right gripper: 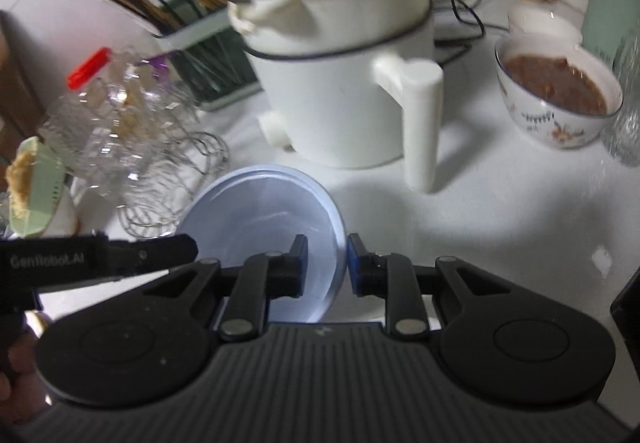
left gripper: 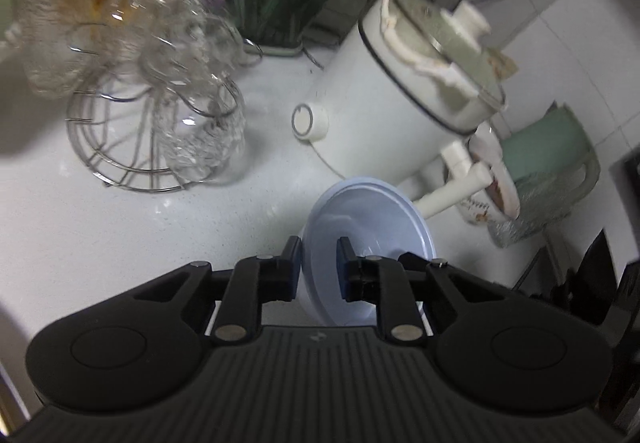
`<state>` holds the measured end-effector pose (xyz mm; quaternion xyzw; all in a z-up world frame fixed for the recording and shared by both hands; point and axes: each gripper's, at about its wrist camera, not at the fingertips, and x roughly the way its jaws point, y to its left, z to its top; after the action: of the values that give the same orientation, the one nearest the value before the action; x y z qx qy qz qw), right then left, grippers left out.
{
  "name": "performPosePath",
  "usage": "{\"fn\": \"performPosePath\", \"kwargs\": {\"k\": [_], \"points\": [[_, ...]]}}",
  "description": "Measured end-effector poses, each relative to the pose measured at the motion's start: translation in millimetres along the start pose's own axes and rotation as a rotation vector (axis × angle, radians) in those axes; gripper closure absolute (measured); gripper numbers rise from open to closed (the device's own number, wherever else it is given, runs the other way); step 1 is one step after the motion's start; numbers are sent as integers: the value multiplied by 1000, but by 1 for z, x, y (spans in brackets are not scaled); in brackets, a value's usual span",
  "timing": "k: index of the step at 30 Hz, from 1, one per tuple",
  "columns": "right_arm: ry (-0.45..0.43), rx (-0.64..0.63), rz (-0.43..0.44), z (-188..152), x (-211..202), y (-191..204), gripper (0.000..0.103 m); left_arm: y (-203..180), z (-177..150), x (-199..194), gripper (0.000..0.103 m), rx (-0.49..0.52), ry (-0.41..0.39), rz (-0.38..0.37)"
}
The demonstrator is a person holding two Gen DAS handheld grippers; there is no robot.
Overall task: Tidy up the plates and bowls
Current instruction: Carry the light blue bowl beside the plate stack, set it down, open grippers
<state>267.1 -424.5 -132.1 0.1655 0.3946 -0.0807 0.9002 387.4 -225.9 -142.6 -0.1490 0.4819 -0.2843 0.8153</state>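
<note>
A pale blue plastic plate (left gripper: 368, 227) is held tilted above the white counter between both grippers. My left gripper (left gripper: 319, 263) is shut on the plate's left rim, one finger outside and one inside. My right gripper (right gripper: 327, 263) is shut on the same blue plate (right gripper: 260, 215) at its right rim, fingers on either side. The left gripper's body (right gripper: 100, 257) shows at the left of the right wrist view. A white patterned bowl (right gripper: 558, 99) full of brown food sits at the right on the counter.
A white electric pot (right gripper: 344, 83) with a lid and handle stands just behind the plate. A wire rack with clear glasses (left gripper: 160, 115) stands left. A green chopstick holder (right gripper: 200, 55), a green mug (left gripper: 548, 159), cables and a wall socket lie behind.
</note>
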Motion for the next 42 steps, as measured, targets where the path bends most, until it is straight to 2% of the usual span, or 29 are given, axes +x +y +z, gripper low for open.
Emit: {"fn": "performPosePath", "kwargs": {"k": [4,13,21,26,28,32,38,42], "points": [[-41,2,26,-5,-21,8,79,-4,-12,-29,81,-26,-31,24],[-57,-23,138,-16,-73,29,79,-14,-46,-114,81,-79,-120,78],[-57,-81,221,-24,-96,55,79,-5,-68,-159,81,-120,-185,140],[-17,-112,238,-37,-89,69,79,12,-81,-162,81,-121,-168,184],[0,-126,242,-43,-81,76,79,20,-85,-158,81,-99,-159,207],[32,-156,248,-57,-66,85,79,41,-92,-147,81,-120,-122,231],[62,-163,240,-74,-52,86,79,62,-111,-131,81,-182,-83,210],[87,-159,227,-83,-42,84,78,66,-119,-129,81,-165,-97,222]]}}
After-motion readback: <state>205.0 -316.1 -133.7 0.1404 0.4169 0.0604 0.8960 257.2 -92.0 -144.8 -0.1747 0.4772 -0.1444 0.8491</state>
